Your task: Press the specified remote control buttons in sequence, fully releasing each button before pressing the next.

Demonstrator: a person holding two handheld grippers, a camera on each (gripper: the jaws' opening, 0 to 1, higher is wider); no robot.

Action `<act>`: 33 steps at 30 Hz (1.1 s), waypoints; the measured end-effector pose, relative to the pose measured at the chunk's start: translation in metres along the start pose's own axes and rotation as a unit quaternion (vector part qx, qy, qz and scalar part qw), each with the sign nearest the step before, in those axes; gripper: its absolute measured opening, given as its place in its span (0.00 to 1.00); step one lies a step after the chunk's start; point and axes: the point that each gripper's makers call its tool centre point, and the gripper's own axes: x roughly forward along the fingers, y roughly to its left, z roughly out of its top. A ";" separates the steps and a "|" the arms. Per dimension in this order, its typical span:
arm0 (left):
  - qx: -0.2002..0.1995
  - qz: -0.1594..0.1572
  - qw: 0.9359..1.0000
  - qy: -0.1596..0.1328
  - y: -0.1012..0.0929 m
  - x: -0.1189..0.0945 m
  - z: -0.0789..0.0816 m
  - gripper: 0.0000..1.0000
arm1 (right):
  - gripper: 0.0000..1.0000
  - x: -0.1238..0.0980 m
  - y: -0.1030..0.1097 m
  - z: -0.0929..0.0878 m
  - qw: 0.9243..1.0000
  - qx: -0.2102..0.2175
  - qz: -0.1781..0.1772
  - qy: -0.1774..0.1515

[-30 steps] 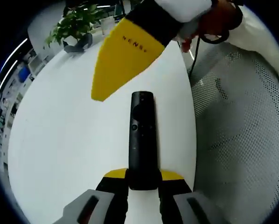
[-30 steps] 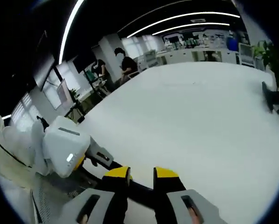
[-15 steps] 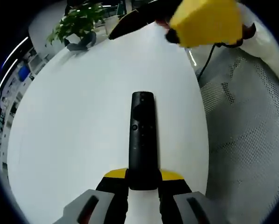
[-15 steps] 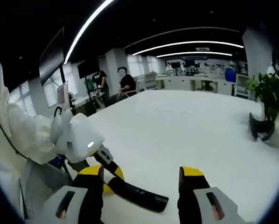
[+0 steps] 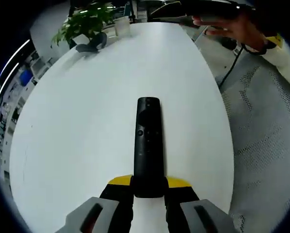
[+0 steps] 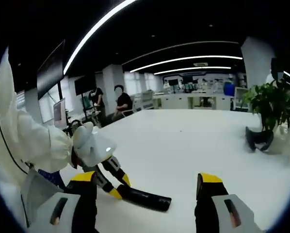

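A slim black remote control [image 5: 148, 141] points away from me above the white table [image 5: 77, 126], buttons facing up. My left gripper [image 5: 149, 182] is shut on its near end, a yellow tip on each side. In the right gripper view the same remote [image 6: 144, 199] lies low in the middle, with the left gripper [image 6: 111, 180] holding it from the left. My right gripper [image 6: 146, 178] is open wide, holds nothing, and sits raised and back from the remote. A hand [image 5: 232, 26] shows at the top right of the left gripper view.
A potted plant [image 5: 82, 26] stands at the table's far end, also the plant [image 6: 264, 109] on the right. A white mesh chair [image 5: 266, 126] is beside the table's right edge. A white sleeve [image 6: 28, 145] is at left. Seated people [image 6: 118, 102] are far behind.
The right gripper has lifted away from above the remote, out of the left gripper view, and its jaws have gone from nearly shut to wide open. The left gripper still holds the remote.
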 end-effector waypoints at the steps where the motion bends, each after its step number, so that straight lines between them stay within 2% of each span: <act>1: 0.002 0.001 1.000 0.002 0.003 0.000 0.000 0.21 | 0.86 -0.002 -0.001 0.000 1.000 0.005 -0.002 -0.003; 5: 0.012 0.005 1.000 0.004 0.018 0.000 0.005 0.21 | 0.89 -0.005 -0.004 -0.002 1.000 0.019 -0.007 -0.008; 18: 0.036 0.014 0.999 0.014 0.066 0.002 0.018 0.21 | 0.87 -0.014 -0.012 -0.009 0.999 0.028 -0.020 0.001; 28: 0.051 0.022 0.998 0.032 0.112 0.007 0.021 0.21 | 0.88 -0.018 -0.024 -0.008 0.999 0.036 -0.038 -0.001; 33: 0.045 0.030 0.998 0.034 0.136 0.010 0.025 0.21 | 0.88 -0.018 -0.026 -0.011 0.998 0.038 -0.041 0.006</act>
